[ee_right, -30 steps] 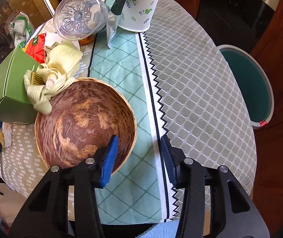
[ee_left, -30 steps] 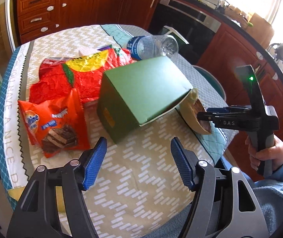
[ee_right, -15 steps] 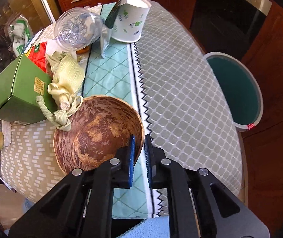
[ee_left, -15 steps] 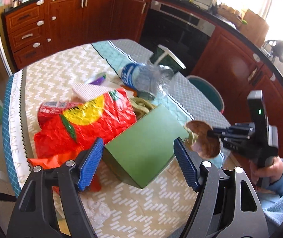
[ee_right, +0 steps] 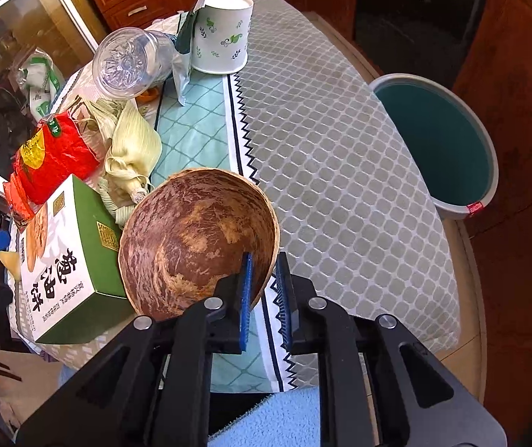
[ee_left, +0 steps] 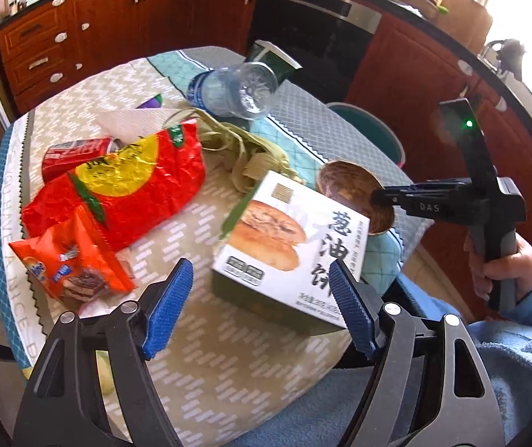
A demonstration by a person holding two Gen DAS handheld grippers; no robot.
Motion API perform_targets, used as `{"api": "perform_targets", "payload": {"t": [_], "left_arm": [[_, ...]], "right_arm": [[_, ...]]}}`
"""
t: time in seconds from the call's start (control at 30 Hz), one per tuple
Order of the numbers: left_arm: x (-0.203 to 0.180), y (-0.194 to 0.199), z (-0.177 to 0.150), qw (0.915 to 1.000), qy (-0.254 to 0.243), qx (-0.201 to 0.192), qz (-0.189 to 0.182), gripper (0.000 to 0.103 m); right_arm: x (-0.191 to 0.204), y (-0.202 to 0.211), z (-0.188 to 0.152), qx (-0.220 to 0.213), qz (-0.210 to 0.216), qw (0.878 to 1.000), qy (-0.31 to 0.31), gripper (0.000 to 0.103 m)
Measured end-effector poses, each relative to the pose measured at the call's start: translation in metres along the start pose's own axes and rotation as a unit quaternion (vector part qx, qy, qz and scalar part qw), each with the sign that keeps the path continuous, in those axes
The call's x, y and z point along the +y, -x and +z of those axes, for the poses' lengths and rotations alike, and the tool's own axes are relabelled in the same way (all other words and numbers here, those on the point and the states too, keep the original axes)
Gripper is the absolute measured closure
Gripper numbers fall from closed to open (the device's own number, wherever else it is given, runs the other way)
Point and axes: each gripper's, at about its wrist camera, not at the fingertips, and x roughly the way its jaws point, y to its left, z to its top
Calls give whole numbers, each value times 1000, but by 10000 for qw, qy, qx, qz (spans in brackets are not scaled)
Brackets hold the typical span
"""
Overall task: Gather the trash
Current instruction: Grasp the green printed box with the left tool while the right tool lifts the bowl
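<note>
Right claw (ee_right: 264, 290) pinches shell (ee_right: 195, 242) rim, centre frame; thin grip could slip en route to bin (ee_right: 489, 171). Left claw (ee_left: 262, 305) gapes, empty.

The grey-checked half of the bench (ee_right: 340, 156) is found unobstructed toward the bin (ee_right: 437, 145). The opposite half is crowded: box (ee_right: 76, 257), husks (ee_right: 131, 152), bottle (ee_right: 131, 63) and cup (ee_right: 223, 33) are packed closely together.

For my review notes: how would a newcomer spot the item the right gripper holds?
On the cloth-covered table, at its near edge beside the green food box, sits a coconut shell half. The right gripper pinches its rim. It alone is round, brown and hollow.
</note>
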Motion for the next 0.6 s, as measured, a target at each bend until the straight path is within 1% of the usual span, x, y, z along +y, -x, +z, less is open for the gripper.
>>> {"api": "perform_targets", "payload": {"t": [0.03,0.07,0.1,0.13,0.17,0.23,0.27,0.3,0.37,0.4,0.47,0.57,0.6], "left_arm": [[6,1,1,10000,37,9,26,20],[10,0,3,10000,58,29,36,14],[13,-3,4,10000,50,76,11,11],[16,-7,4,9999,22,154,-67,10],[17,-12,4,9995,-5,254,-184,10],[12,-23,4,9983,-110,422,-375,9],[7,-28,4,9977,-231,487,-422,9],[0,-34,4,9969,-376,537,-442,9],[-13,-41,4,9948,-614,595,-546,8],[-18,-43,5,9943,-695,602,-538,7],[-27,-42,3,9936,-845,555,-496,7],[-37,-46,0,9938,-762,578,-573,7],[-41,-47,-2,9937,-737,589,-611,7]], "right_arm": [[-1,-2,0,17,14,10000,-23,86],[-1,-5,0,48,33,10000,-58,82],[-2,-9,1,92,91,9999,-105,77],[-3,-13,1,161,211,9995,-184,73],[-4,-17,1,214,330,9989,-270,66],[-1,-16,2,84,390,9988,-301,64],[1,-18,4,103,413,9988,-250,67],[3,-18,4,109,424,9988,-220,87],[7,-14,6,91,422,9990,-97,91],[6,-10,6,83,411,9991,-54,94],[1,0,6,-5,364,9993,-72,96],[-11,15,2,-195,64,9997,-112,96],[-16,19,0,-193,67,9997,-131,96]]}}
